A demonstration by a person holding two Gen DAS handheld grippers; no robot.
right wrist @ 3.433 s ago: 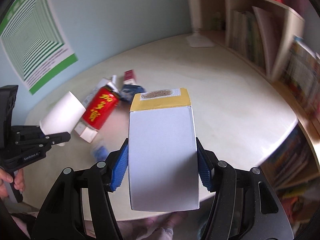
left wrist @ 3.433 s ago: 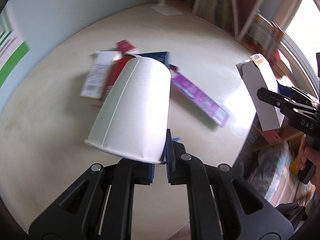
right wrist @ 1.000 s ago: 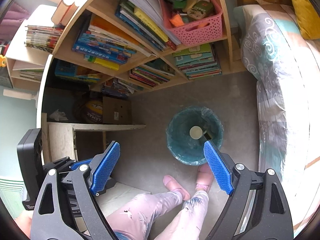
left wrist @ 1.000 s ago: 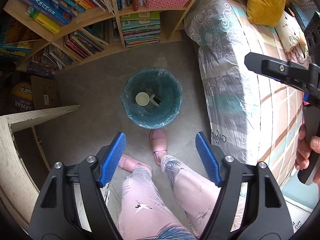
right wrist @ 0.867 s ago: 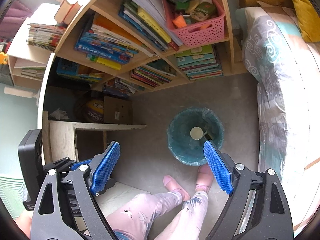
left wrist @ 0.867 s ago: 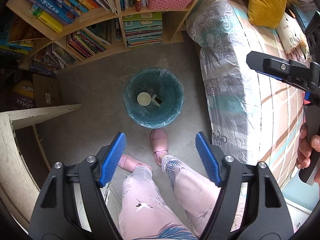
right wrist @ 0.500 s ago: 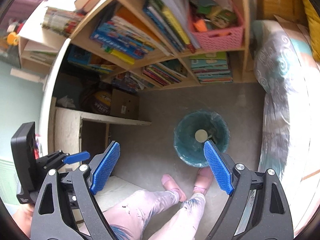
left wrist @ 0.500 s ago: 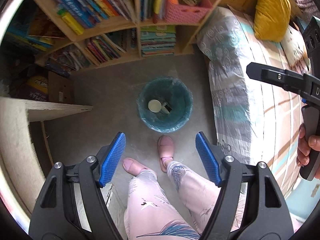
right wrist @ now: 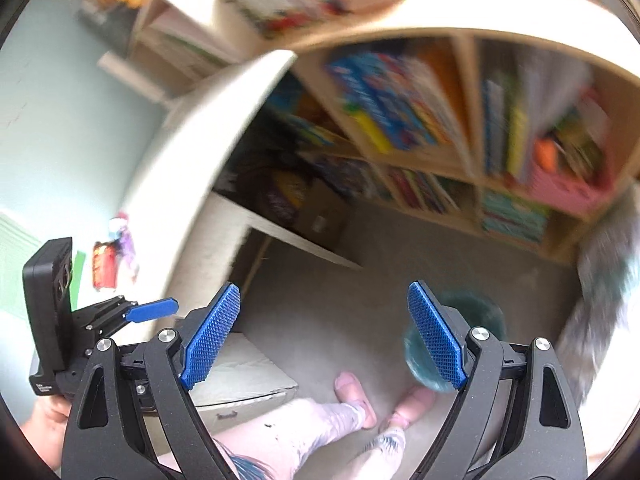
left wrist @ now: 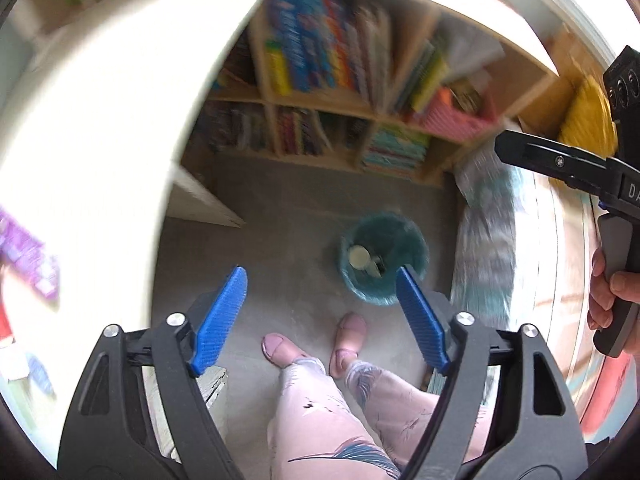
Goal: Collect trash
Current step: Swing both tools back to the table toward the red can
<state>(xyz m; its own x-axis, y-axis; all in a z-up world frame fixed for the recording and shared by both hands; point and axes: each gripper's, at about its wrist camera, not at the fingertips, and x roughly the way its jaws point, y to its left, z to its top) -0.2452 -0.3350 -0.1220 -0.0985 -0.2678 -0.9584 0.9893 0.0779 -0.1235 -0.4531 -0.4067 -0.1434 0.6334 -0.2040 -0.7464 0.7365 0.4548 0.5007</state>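
A teal bin [left wrist: 404,236] lined with a bag stands on the grey floor, with a white paper cup [left wrist: 359,257] and a dark piece inside it. In the right wrist view the bin [right wrist: 486,314] is partly hidden behind the right finger. My left gripper [left wrist: 321,276] is open and empty, above the floor beside the table edge. My right gripper [right wrist: 323,294] is open and empty. A purple wrapper [left wrist: 28,256] and a red can [right wrist: 102,264] lie on the round white table [left wrist: 100,120].
A wooden bookshelf [left wrist: 340,92] full of books and a pink basket [right wrist: 568,188] line the far side. A bed [left wrist: 492,240] with patterned cover is at right. The person's legs and pink slippers [left wrist: 352,332] are below the grippers.
Both grippers have swung up and left from over the bin toward the table; the table top and remaining trash have come into view. Both stay open and empty.
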